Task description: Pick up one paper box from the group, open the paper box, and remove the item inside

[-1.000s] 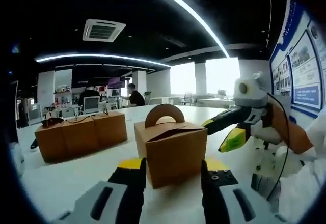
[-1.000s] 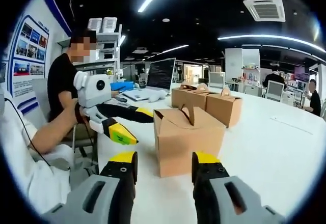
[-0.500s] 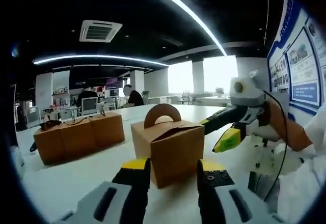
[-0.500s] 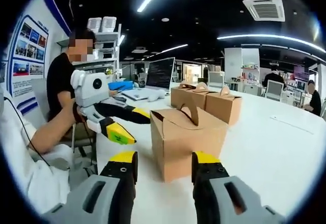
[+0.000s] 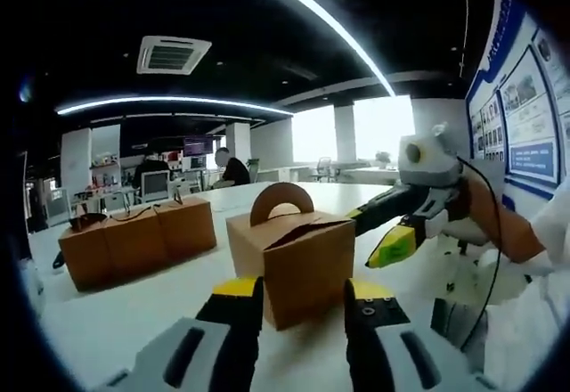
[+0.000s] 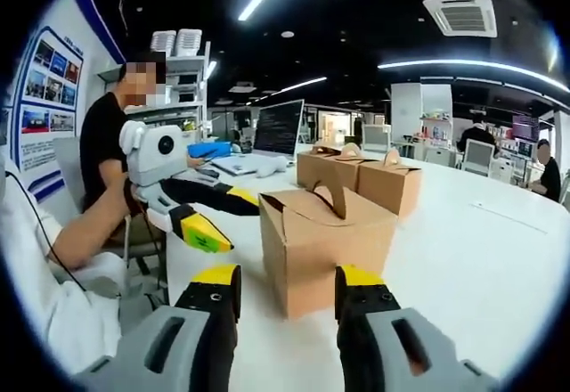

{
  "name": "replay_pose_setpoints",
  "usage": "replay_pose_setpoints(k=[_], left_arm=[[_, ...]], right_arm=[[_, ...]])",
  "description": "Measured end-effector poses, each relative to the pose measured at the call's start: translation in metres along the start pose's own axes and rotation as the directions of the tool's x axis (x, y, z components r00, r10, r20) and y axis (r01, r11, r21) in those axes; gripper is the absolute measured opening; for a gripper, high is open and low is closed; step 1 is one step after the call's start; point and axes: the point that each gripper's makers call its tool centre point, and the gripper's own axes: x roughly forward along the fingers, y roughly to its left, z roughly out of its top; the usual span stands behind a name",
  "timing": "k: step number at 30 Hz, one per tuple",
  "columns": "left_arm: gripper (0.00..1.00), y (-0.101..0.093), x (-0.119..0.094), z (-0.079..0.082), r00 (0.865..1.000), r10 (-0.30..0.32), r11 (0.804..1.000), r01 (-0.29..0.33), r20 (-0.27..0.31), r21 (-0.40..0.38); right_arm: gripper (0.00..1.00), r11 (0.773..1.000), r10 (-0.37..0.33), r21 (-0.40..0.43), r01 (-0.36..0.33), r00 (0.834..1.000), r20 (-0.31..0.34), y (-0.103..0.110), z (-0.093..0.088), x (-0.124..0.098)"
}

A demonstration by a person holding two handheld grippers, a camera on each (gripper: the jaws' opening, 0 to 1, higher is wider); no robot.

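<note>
- Left gripper [image 5: 301, 296]: we see its jaws spread, holding nothing, with the paper box [image 5: 292, 264] straight ahead between their yellow tips.
- Right gripper [image 6: 287, 287]: its jaws also stand apart and empty, facing the same box from the opposite side.
- The box stands upright on the white table [image 6: 463, 258], handle arch on top, top flaps closed; we judge both grippers about equally near.
- Group of boxes [image 5: 134, 237]: apart, farther back on the table.
- A seated person [image 6: 111, 142] works behind.
</note>
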Motion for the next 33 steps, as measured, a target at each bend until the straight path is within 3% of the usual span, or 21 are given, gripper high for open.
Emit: replay_pose_setpoints(k=[5,33], left_arm=[[0.38,-0.010,0.000,0.000,1.000,-0.004,1.000,0.004,-0.004,0.014],[0.34,-0.017,-0.006,-0.002,0.999,-0.029,0.998,0.031,-0.030,0.061]], right_arm=[[0.43,1.000,-0.005,0.001,0.005,1.000,0.000,-0.004,0.000,0.000],[0.44,1.000,-0.023,0.001,0.023,1.000,0.004,-0.016,0.001,0.004]])
